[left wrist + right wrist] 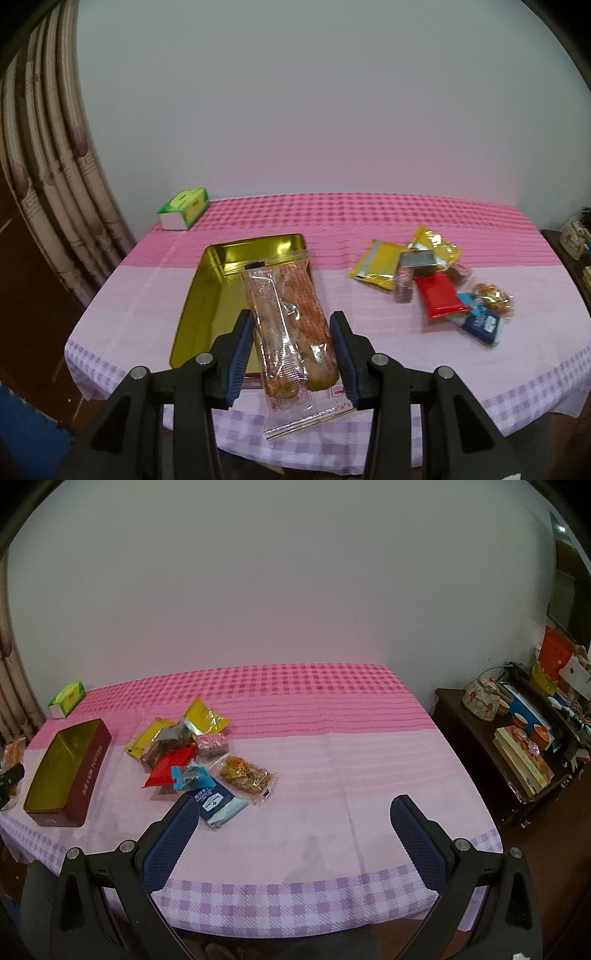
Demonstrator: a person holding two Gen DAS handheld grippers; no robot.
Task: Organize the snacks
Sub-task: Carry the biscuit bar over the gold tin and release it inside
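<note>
On the table [332, 775], draped in pink and lilac checked cloth, left to right: green tissue pack [183, 208]; rectangular maroon tin [90, 771] with glossy gold interior; left gripper [291, 336], narrowly parted, clamping a crinkly clear-wrapped pastry packet [291, 325] above the tin's right edge. Beyond lies the snack pile [192, 753] of yellow foil, red, blue and transparent wrappers; right gripper [291, 812], padded fingers spread wide, holding nothing.

Snack pile [192, 760] right of tin [66, 775]
</note>
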